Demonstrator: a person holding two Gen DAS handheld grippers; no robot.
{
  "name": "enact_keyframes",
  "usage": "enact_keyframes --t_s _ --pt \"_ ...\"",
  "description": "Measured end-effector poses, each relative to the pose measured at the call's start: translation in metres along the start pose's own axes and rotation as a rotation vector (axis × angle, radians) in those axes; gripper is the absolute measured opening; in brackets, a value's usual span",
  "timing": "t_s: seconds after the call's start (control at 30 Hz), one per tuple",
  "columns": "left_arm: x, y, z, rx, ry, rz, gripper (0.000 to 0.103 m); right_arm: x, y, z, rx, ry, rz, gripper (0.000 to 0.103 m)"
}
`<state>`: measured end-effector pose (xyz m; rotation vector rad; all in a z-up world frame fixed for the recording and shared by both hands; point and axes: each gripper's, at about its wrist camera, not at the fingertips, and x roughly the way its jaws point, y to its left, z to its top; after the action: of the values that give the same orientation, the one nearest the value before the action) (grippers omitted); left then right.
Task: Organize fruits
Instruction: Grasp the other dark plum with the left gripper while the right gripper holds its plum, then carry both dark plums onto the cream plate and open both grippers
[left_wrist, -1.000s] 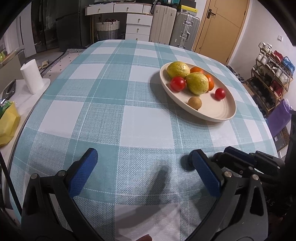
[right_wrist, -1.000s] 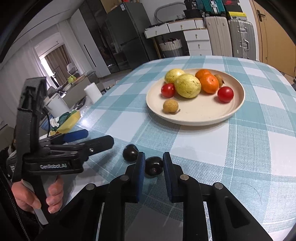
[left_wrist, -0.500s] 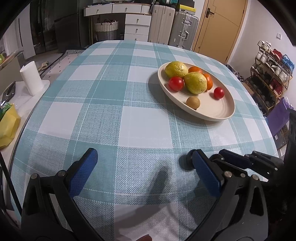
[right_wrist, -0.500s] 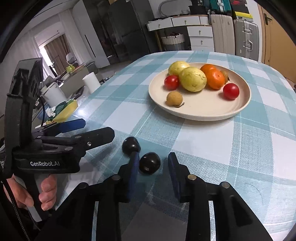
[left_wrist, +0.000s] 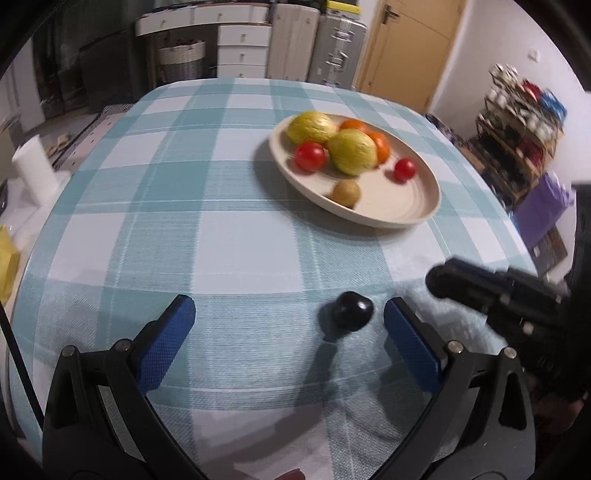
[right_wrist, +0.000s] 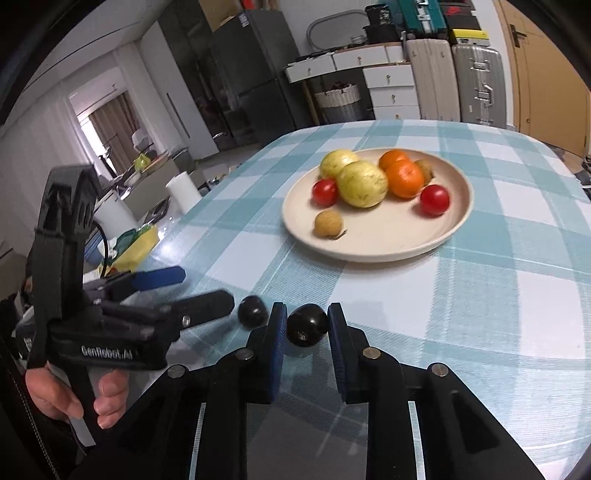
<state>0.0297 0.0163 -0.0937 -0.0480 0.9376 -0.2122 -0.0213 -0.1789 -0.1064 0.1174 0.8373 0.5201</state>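
Note:
A cream plate (left_wrist: 402, 216) (right_wrist: 399, 247) on the checked tablecloth holds two yellow-green fruits, oranges, two red tomatoes and a small brown fruit. Two dark plum-like fruits lie on the cloth near the front edge. My left gripper (left_wrist: 288, 325) is open; one dark fruit (left_wrist: 351, 314) (right_wrist: 252, 311) lies between its fingers, close to the right one. My right gripper (right_wrist: 306, 332) has its jaws close around the other dark fruit (right_wrist: 307, 329), with a small gap on each side; the fruit appears to rest on the cloth.
A white paper roll (left_wrist: 33, 170) and a yellow bag (left_wrist: 7, 258) sit off the table's left side. Drawers and suitcases (left_wrist: 332, 48) stand beyond the far edge. A cluttered shelf (left_wrist: 517, 122) is at the right.
My left gripper has moved right and forward, so a dark fruit now lies between its fingers. My right gripper's jaws opened from shut on its fruit about a second ago.

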Motion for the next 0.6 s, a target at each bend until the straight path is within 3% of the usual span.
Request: enact_keyframes --t_s 0.23,0.33,0.37,0.4,0.43,0.5,0.6 --pt "0.011 -0.019 -0.002 0.054 0.031 -0.056 0.100 -0.014 -0.017 0.004 0.039 -0.033 -0.024 0.023" --pt "0.012 -0.021 0.000 0.055 0.031 -0.082 0.081 -0.018 -0.021 0.004 0.046 -0.040 -0.025 0.023" --pt "0.013 -0.021 0.001 0.059 0.034 -0.091 0.070 -0.019 -0.022 0.005 0.046 -0.043 -0.025 0.023" --pt "0.013 -0.021 0.003 0.054 0.034 -0.088 0.052 -0.020 -0.022 0.004 0.046 -0.044 -0.026 0.023" --pt "0.013 -0.019 0.003 0.043 0.038 -0.090 0.043 -0.021 -0.022 0.004 0.047 -0.046 -0.026 0.023" --pt "0.018 -0.015 0.006 0.013 0.078 -0.178 0.025 -0.022 -0.024 0.005 0.052 -0.052 -0.022 0.023" --pt "0.020 -0.020 0.008 0.040 0.089 -0.186 0.022 -0.023 -0.026 0.006 0.059 -0.059 -0.018 0.023"
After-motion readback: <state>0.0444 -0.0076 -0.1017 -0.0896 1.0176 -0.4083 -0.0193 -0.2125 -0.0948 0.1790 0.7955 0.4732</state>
